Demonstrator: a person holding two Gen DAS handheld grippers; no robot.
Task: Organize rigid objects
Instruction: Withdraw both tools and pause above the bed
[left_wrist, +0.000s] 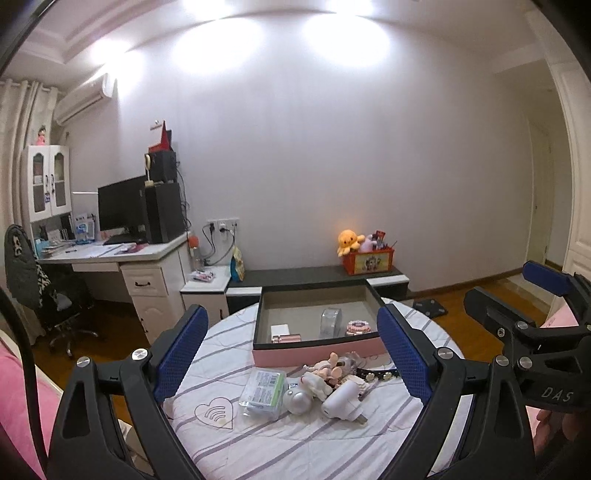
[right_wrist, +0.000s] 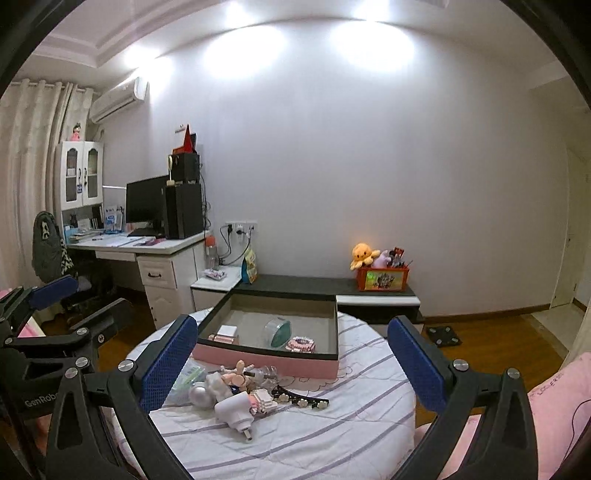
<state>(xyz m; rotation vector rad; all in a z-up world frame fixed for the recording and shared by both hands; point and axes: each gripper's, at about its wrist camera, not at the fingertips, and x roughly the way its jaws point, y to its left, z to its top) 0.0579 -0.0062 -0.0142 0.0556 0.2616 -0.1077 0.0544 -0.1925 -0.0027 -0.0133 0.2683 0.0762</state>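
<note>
Both grippers, left (left_wrist: 291, 354) and right (right_wrist: 291, 362), gape wide and hold nothing. A toy pile (left_wrist: 325, 384) lies mid-table (left_wrist: 295, 443), just before the pink box (left_wrist: 317, 356) at the far edge

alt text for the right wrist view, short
The open, empty right gripper hangs over a round table with a striped cloth, where a white plug adapter, a doll and a black hair clip lie in a pile before a pink box already holding a few items. A bedroom desk stands behind.
</note>
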